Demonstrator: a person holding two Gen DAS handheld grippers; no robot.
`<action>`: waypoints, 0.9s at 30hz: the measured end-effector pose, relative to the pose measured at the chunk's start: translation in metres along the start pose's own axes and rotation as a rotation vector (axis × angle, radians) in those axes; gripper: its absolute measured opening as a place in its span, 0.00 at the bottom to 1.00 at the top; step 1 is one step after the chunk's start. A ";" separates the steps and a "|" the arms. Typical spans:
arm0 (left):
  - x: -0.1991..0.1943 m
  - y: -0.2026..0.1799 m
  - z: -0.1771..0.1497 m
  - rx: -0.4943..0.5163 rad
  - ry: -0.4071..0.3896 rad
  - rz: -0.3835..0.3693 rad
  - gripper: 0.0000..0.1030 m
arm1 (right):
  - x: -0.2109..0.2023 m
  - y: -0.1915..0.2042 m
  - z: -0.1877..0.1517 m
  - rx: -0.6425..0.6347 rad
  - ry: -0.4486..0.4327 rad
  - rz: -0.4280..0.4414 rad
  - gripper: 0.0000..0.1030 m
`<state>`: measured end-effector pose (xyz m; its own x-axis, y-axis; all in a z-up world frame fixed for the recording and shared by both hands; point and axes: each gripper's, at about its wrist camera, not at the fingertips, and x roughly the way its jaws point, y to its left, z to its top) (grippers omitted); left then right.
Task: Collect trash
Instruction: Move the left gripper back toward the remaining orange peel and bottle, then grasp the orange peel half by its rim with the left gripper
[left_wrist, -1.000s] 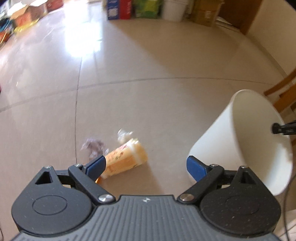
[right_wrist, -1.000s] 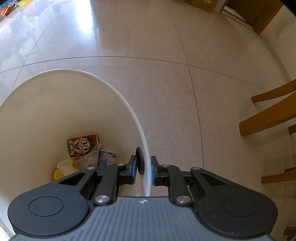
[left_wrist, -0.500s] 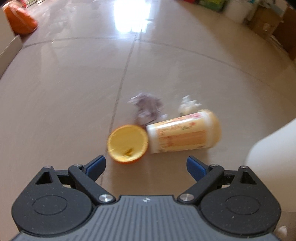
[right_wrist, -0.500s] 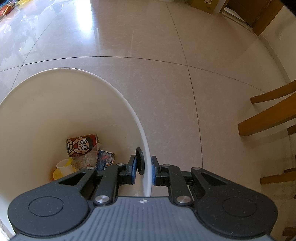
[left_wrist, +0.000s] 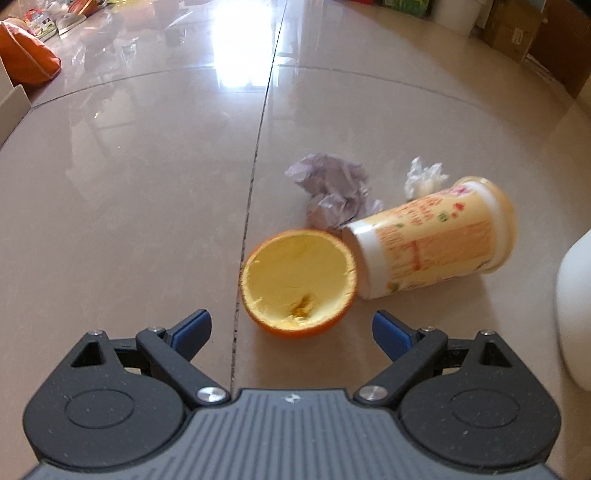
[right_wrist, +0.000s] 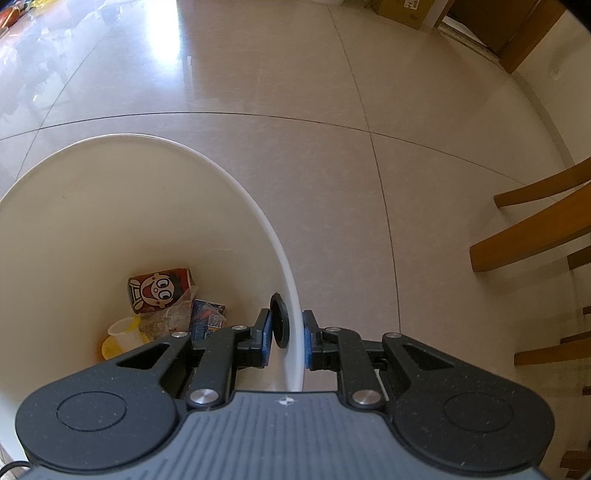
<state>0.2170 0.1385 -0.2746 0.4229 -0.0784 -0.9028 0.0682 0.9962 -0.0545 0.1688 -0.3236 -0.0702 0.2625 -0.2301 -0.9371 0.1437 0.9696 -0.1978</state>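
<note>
On the tiled floor, just ahead of the left claw (left_wrist: 291, 326), lies a hollowed orange peel half (left_wrist: 298, 282), open side up. It is judged light, springy and thin-walled, likely to fold under hard pressure; the firm rim on opposite sides offers the best hold. The peel sits between the lines of the two wide-spread fingers, slightly beyond their tips, untouched. A tipped paper cup (left_wrist: 430, 245) touches the peel, with crumpled paper (left_wrist: 332, 194) behind. The right claw (right_wrist: 288, 338) is clamped on the white bin (right_wrist: 236, 192) wall.
</note>
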 end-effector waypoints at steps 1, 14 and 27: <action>0.004 0.001 -0.001 0.006 0.000 -0.004 0.91 | 0.000 0.000 0.000 -0.002 0.000 -0.001 0.19; 0.035 0.012 0.010 0.142 -0.001 -0.076 0.91 | 0.001 0.001 0.000 -0.009 0.001 -0.012 0.20; 0.040 0.005 0.022 0.197 -0.035 -0.115 0.77 | 0.002 0.003 0.000 -0.017 -0.001 -0.025 0.21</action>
<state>0.2538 0.1390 -0.3021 0.4335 -0.1958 -0.8796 0.2912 0.9542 -0.0689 0.1693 -0.3206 -0.0726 0.2600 -0.2546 -0.9314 0.1343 0.9648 -0.2262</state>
